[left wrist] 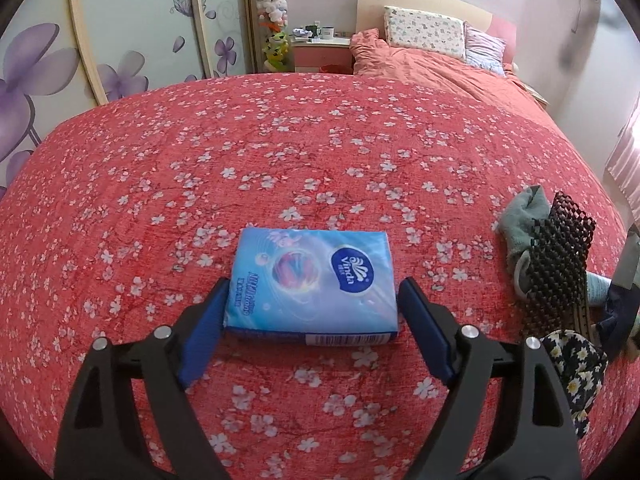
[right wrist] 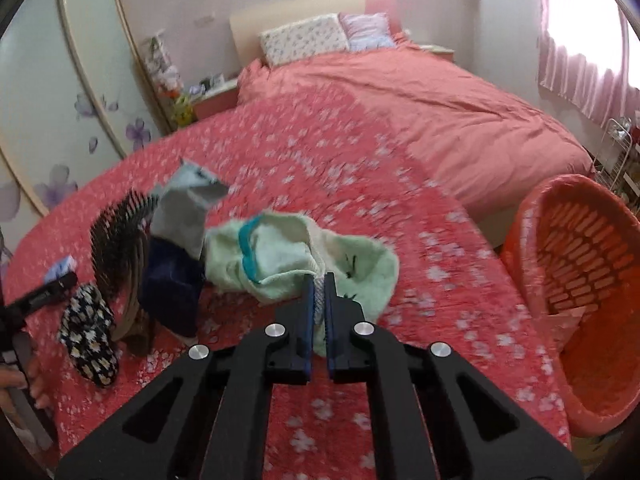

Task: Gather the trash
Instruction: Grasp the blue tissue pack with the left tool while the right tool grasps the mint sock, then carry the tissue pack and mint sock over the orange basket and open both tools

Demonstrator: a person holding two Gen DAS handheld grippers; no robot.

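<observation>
A blue Vinda tissue pack (left wrist: pixel 311 282) lies on the red flowered bedspread (left wrist: pixel 280 152). My left gripper (left wrist: pixel 313 292) is open, its blue fingers on either side of the pack's near end, not pressing it. My right gripper (right wrist: pixel 319 286) is shut on a pale green sock (right wrist: pixel 296 260) and holds it lifted above the bedspread (right wrist: pixel 360 184). An orange laundry basket (right wrist: pixel 580 280) stands to the right of the bed edge.
A dark hairbrush (right wrist: pixel 116 240), a navy cloth (right wrist: pixel 172 292), a grey-white packet (right wrist: pixel 188 200) and a black daisy-print pouch (right wrist: pixel 90 332) lie left of the sock. The brush (left wrist: pixel 556 264) and pouch (left wrist: pixel 576 372) also show at the right of the left wrist view. A pink duvet (right wrist: pixel 440 92) covers the bed's far end.
</observation>
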